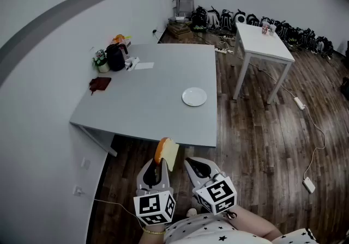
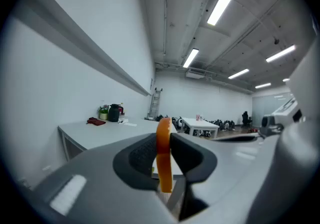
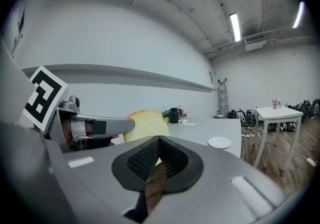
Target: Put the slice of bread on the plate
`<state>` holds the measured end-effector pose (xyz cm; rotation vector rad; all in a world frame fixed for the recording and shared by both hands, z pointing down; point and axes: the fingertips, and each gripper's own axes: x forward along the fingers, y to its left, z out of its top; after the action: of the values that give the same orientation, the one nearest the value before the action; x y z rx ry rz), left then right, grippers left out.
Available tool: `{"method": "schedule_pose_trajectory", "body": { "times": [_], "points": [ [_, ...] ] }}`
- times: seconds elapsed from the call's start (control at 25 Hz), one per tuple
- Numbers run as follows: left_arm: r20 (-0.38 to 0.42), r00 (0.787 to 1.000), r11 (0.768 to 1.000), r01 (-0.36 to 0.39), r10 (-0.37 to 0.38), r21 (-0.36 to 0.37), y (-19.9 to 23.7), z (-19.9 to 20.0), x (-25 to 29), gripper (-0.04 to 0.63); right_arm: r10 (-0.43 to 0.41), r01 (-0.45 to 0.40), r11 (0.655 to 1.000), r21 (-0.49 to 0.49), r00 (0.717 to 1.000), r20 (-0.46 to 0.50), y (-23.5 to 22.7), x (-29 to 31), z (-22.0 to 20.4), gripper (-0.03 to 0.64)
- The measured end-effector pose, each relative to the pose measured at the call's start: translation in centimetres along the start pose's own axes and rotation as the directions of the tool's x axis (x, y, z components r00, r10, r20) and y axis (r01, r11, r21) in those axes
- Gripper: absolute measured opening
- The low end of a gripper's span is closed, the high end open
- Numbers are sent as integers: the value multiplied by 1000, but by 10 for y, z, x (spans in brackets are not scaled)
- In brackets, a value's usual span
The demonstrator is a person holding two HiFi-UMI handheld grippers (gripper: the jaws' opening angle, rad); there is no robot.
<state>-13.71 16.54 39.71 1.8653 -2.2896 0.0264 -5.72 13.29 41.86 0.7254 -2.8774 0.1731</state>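
A slice of bread (image 1: 167, 152) with an orange-brown crust stands on edge between the jaws of my left gripper (image 1: 161, 162), which is shut on it, in the air in front of the grey table's near edge. In the left gripper view the bread (image 2: 163, 153) shows edge-on, pressed between both pads. The right gripper view shows the flat face of the same bread (image 3: 146, 124) to the left. My right gripper (image 1: 195, 165) hangs beside the left one, shut and empty. The round white plate (image 1: 194, 96) lies near the right edge of the grey table (image 1: 152, 112); the plate (image 3: 219, 142) is bare.
At the table's far left stand a black jug (image 1: 115, 56), a small potted plant (image 1: 100, 62), a white paper (image 1: 144, 65) and a dark red cloth (image 1: 100, 83). A small white table (image 1: 264, 41) stands to the right. Bags (image 1: 283, 29) line the far wall; cables cross the wooden floor.
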Motion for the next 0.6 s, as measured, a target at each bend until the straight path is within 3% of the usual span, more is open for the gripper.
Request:
{"method": "schedule_pose_trajectory", "body": {
  "times": [0.24,0.6],
  "points": [
    [-4,1000,999,31,-31,-18,1,0,13,91,-35,35,999,4,999,1,-10,5,0,-2],
    [-34,993,993,113,-114,-36,-7,-3,52,91,-160,160,987,11,987,-34,-51,3,-6,-2]
  ]
}}
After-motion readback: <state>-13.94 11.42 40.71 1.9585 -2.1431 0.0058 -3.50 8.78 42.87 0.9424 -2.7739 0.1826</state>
